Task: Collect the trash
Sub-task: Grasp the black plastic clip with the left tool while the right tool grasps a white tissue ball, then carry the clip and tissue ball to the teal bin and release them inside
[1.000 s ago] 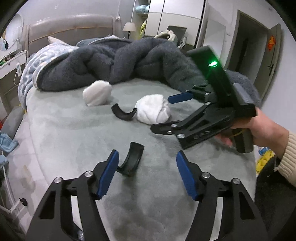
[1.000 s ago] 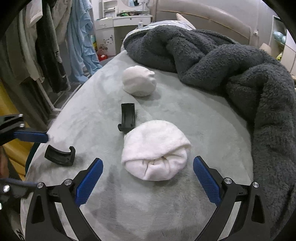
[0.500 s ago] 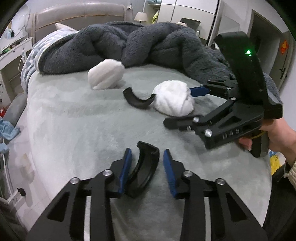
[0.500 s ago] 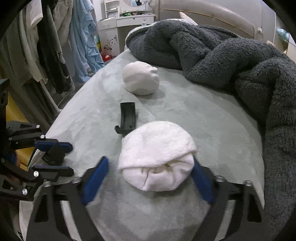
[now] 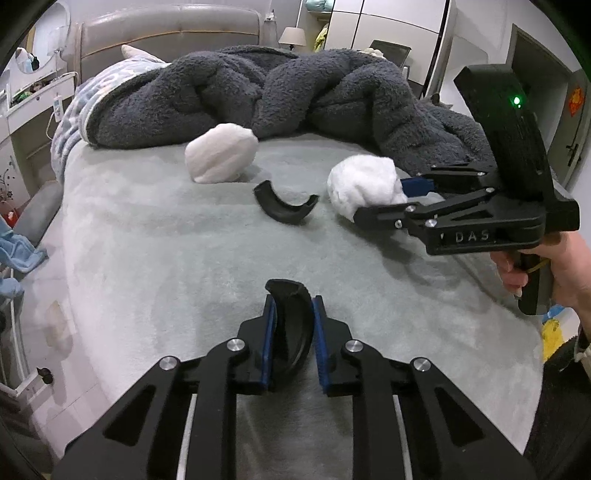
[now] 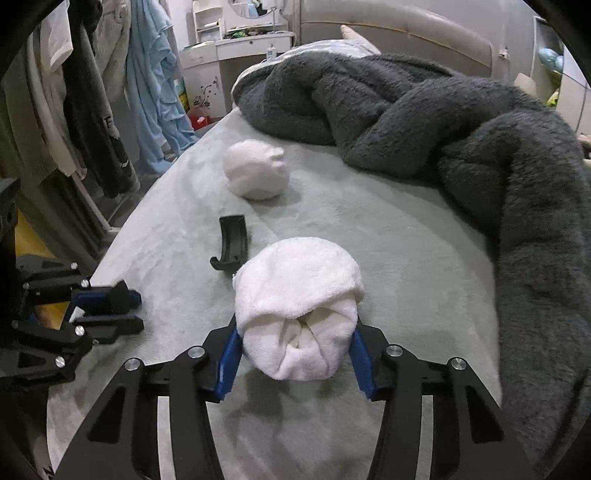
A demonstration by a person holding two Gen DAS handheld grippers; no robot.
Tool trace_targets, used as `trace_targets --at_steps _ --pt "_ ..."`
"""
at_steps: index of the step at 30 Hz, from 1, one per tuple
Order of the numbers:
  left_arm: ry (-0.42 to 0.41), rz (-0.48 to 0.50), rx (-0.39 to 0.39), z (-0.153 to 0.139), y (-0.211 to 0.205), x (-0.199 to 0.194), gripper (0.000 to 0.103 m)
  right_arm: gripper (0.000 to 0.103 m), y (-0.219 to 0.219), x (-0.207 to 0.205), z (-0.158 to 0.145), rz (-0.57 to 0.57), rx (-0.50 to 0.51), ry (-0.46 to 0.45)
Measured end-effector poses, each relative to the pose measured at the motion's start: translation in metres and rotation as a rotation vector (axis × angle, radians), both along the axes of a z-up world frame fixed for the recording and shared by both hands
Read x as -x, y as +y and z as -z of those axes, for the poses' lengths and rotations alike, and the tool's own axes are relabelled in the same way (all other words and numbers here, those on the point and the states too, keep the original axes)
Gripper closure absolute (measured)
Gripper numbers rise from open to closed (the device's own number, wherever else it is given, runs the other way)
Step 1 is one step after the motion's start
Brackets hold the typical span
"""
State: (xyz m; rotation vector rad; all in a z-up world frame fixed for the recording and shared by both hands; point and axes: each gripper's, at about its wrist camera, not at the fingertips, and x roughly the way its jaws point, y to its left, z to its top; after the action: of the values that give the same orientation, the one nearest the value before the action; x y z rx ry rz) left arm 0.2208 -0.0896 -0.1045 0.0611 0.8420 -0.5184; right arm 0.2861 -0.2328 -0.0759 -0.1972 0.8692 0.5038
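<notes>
bed (image 5: 155, 236) grey plush, centre | padded headboard (image 5: 170, 33) at 11 o'clock | dark blanket (image 5: 295, 96) heaped at 12 | lamp (image 5: 291, 35) beyond | door (image 5: 532, 74) at 2 | clothes (image 6: 92, 92) hanging at 10

Curved black piece's (image 5: 291, 332) lower end — behind the left gripper's fingers (image 5: 266, 343).
</notes>
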Motion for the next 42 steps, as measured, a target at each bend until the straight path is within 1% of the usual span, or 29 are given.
trace_targets --at_steps 4,10,16,20,23,27,35,39,42 --pt "-0.017 -0.019 -0.006 -0.006 -0.004 0.001 0.082 0.051 0.0 0.007 -0.017 0.023 -0.011 -0.021" --pt "-0.002 -0.036 0.0 -0.013 -0.011 0.004 0.082 0.051 0.006 0.023 -0.036 0.035 -0.05 -0.03" --pt "-0.008 -0.057 -0.022 -0.021 -0.01 0.017 0.082 0.051 0.008 0.039 -0.04 0.059 -0.096 -0.009" --pt "-0.014 -0.089 -0.021 -0.028 -0.005 0.026 0.082 0.051 0.013 0.043 -0.037 0.093 -0.146 0.029" --pt "-0.014 -0.113 -0.03 -0.031 0.0 0.032 0.082 0.051 0.02 0.048 -0.039 0.097 -0.157 0.036" --pt "-0.022 -0.155 -0.046 -0.035 0.012 0.04 0.082 0.051 0.026 0.058 -0.049 0.093 -0.187 0.036" --pt "-0.021 -0.288 -0.051 -0.044 0.053 0.055 0.082 0.051 0.043 0.083 -0.055 0.069 -0.156 0.024" --pt "-0.013 -0.327 -0.045 -0.048 0.067 0.061 0.082 0.051 0.055 0.097 -0.055 0.054 -0.149 0.028" --pt "0.001 -0.352 -0.041 -0.047 0.076 0.064 0.082 0.051 0.063 0.107 -0.057 0.048 -0.163 0.029"
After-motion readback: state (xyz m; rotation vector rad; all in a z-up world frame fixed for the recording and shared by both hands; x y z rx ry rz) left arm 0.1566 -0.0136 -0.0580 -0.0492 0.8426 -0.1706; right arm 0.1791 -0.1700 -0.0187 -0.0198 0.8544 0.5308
